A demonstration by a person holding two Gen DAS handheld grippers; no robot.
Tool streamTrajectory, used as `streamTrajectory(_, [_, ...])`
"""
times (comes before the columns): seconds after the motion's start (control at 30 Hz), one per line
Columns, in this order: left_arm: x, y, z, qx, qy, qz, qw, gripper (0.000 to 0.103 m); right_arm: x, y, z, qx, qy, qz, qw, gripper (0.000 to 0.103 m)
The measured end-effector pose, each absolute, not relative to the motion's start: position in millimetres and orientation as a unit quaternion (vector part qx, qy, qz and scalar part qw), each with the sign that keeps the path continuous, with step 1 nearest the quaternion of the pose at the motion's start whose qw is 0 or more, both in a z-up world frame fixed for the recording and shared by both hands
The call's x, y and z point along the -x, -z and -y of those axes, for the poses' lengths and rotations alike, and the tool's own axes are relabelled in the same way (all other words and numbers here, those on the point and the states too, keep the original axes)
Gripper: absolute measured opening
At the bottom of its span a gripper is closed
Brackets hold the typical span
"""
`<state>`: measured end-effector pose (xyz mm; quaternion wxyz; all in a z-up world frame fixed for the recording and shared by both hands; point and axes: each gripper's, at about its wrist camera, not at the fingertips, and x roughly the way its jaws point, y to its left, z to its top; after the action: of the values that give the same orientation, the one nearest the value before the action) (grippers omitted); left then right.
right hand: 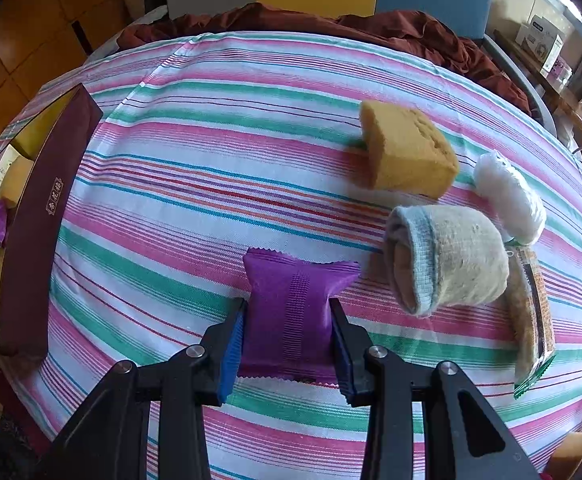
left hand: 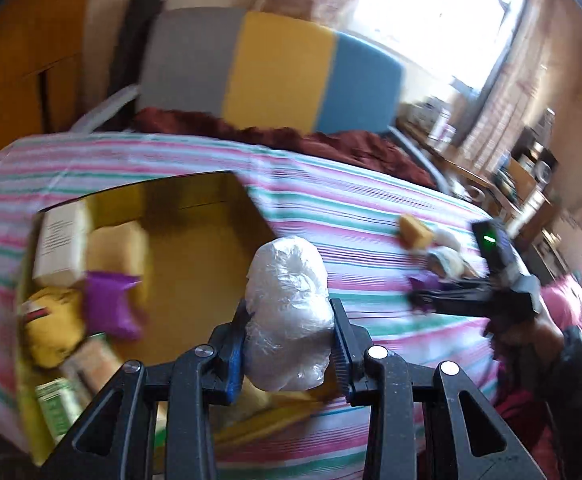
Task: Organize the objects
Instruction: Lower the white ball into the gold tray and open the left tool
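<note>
- The box [left hand: 227, 188] on the left of the striped cloth [right hand: 227, 128] already holds a white carton [left hand: 61, 244], a yellow sponge [left hand: 117, 246], a purple packet [left hand: 111, 308], a yellow bag [left hand: 53, 330] and more.
- The left gripper [left hand: 291, 344] pinches a plastic-wrapped bundle [left hand: 289, 312] beside the box's rim, seemingly bound for it.
- The right gripper [right hand: 289, 336] is clamped on another purple sachet [right hand: 295, 312] lying on the cloth.
- Still loose at right: a sponge block [right hand: 407, 152], rolled sock [right hand: 447, 260], white puff [right hand: 511, 200], snack bar [right hand: 531, 320]; I'd say about half done.

The bundle [left hand: 289, 312] is glossy, crinkled clear plastic. The purple packet [right hand: 293, 316] is matt foil-like film. The sponge [right hand: 407, 150] looks porous; the sock [right hand: 447, 258] knitted; the sheet [right hand: 251, 128] woven cloth.
</note>
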<state>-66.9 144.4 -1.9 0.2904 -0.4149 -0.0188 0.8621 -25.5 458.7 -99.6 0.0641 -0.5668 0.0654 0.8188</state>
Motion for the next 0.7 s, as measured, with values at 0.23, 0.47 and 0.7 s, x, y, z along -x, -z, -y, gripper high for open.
streamTrajectory(0.23, [79,44,-83,0.494,-0.842,0.079,0.204,0.037,24,101,-457,0.567,-0.819,-0.060,0.066,0.039])
streamTrajectory(0.47, [89,64,-79,0.521,-0.829,0.095,0.183,0.037,27,101,-456,0.567,-0.819,-0.056,0.067,0.039])
streamTrajectory(0.7, [86,68,-77,0.517,-0.834,0.087,0.171,0.050,27,101,-456,0.567,-0.819,-0.056,0.066,0.039])
